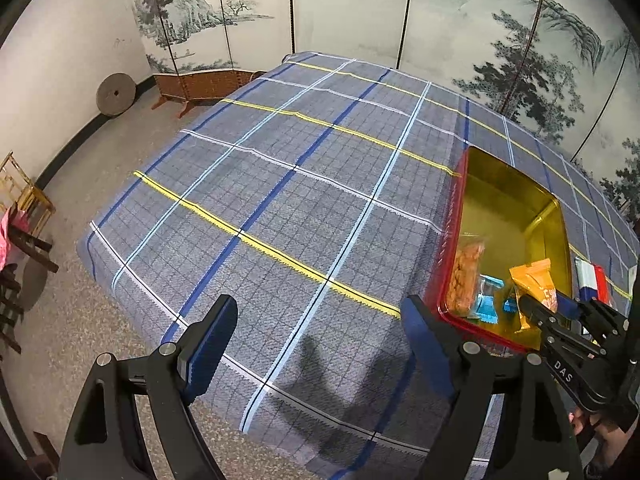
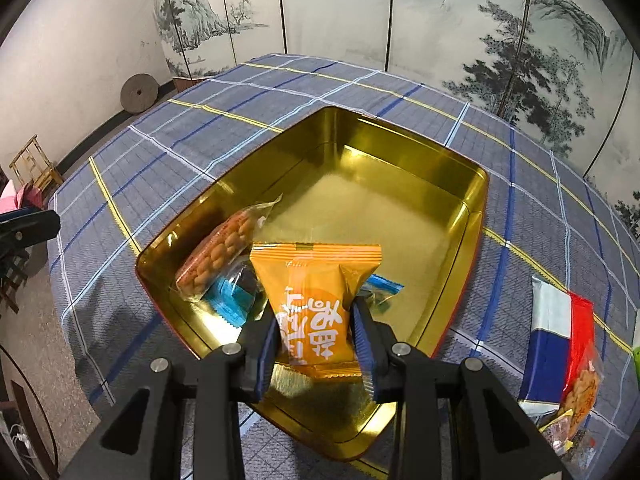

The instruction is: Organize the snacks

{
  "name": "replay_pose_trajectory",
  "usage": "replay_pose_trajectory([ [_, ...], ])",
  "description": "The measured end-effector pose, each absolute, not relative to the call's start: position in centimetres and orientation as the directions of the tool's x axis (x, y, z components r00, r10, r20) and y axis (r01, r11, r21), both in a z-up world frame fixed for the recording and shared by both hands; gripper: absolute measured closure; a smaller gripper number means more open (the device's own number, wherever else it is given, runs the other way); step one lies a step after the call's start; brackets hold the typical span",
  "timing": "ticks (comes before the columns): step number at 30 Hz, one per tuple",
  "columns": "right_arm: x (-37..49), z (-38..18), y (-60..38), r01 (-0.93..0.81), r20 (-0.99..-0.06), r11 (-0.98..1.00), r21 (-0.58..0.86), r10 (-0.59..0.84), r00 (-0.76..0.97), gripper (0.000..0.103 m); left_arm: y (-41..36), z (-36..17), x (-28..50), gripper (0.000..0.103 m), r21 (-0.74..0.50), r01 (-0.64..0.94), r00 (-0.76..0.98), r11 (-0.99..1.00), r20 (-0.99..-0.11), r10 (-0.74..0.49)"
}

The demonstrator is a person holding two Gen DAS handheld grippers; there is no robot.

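A gold tin with a red outer rim (image 2: 476, 200) sits on the plaid-covered table; it also shows at the right of the left wrist view (image 1: 460, 208). My right gripper (image 2: 316, 332) is shut on an orange snack packet (image 2: 316, 280) and holds it above the tin's near end. In the tin lie a clear bag of peanuts (image 2: 220, 256) and blue-wrapped candies (image 2: 232, 300). My left gripper (image 1: 316, 336) is open and empty over the table, left of the tin. The right gripper (image 1: 548, 308) with the orange packet (image 1: 536, 280) shows there too.
A red, white and blue snack packet (image 2: 556, 328) and small wrapped snacks (image 2: 560, 432) lie on the cloth (image 1: 280, 200) right of the tin. A painted folding screen (image 1: 360, 8) stands behind the table. A stone wheel (image 1: 115, 94) and wooden furniture (image 1: 24, 200) are at the left.
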State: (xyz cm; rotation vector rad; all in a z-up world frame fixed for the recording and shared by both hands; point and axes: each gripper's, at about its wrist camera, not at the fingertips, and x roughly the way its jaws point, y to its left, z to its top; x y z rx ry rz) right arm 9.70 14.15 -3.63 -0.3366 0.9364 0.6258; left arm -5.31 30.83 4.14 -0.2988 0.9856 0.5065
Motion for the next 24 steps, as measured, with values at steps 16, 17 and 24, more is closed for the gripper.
replay_pose_trajectory([
  [16,10.0,-4.3,13.9,-0.619,-0.837,0.785,0.031,0.359,0.413,0.056,30.1,3.9,-5.2,0.022,-0.011,-0.512,0.448,0.859,-0.856,0.257],
  [17,10.0,-4.2,13.8,-0.621,-0.833,0.783,0.043,0.371,0.41,0.055,29.9,3.9,-5.1,0.022,-0.011,-0.511,0.449,0.859,-0.856,0.256],
  [24,8.9,-2.6,13.2,-0.65,-0.811,0.759,0.035,0.402,0.426,0.053,28.5,4.2,-4.7,0.022,-0.016,-0.482,0.465,0.876,-0.852,0.24],
])
